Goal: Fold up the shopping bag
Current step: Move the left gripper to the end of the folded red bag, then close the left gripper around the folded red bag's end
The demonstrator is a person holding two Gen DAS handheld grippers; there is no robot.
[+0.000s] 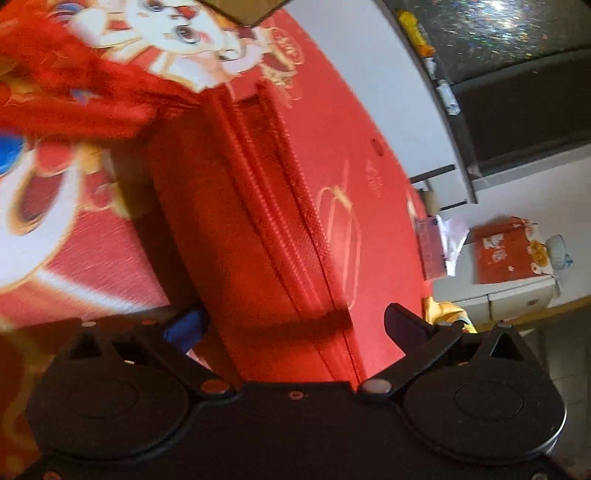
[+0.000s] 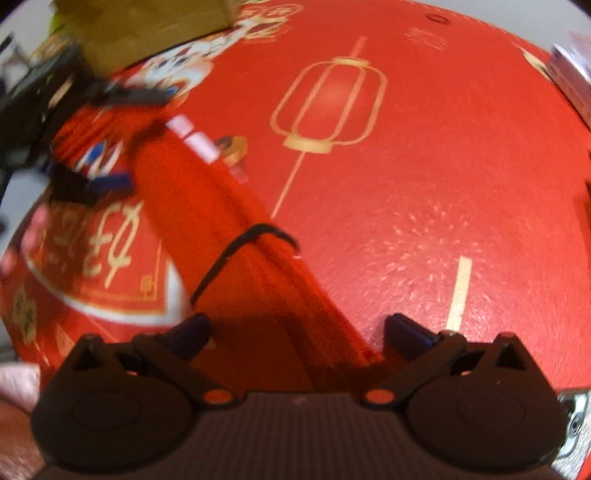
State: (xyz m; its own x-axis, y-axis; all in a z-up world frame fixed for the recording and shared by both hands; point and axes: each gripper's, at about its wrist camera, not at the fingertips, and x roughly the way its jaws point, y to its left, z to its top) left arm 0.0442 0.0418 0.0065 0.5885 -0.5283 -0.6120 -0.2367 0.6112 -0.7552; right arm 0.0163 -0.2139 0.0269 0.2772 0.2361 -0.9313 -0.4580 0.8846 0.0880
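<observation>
Covering almost all of both views, the red shopping bag [image 2: 424, 192] lies spread flat, printed with a gold lantern and a cartoon figure; a long fold of its fabric [image 1: 258, 229] rises as a ridge that runs away from each camera. The left gripper [image 1: 295, 325] has its jaws wide apart, one on each side of this ridge, and they close on nothing. The right gripper [image 2: 297, 332] is also wide open over the same fold, holding nothing. A thin black cord [image 2: 236, 258] loops across the ridge. At the far edge sits a cardboard box [image 2: 147, 29], partly blurred.
</observation>
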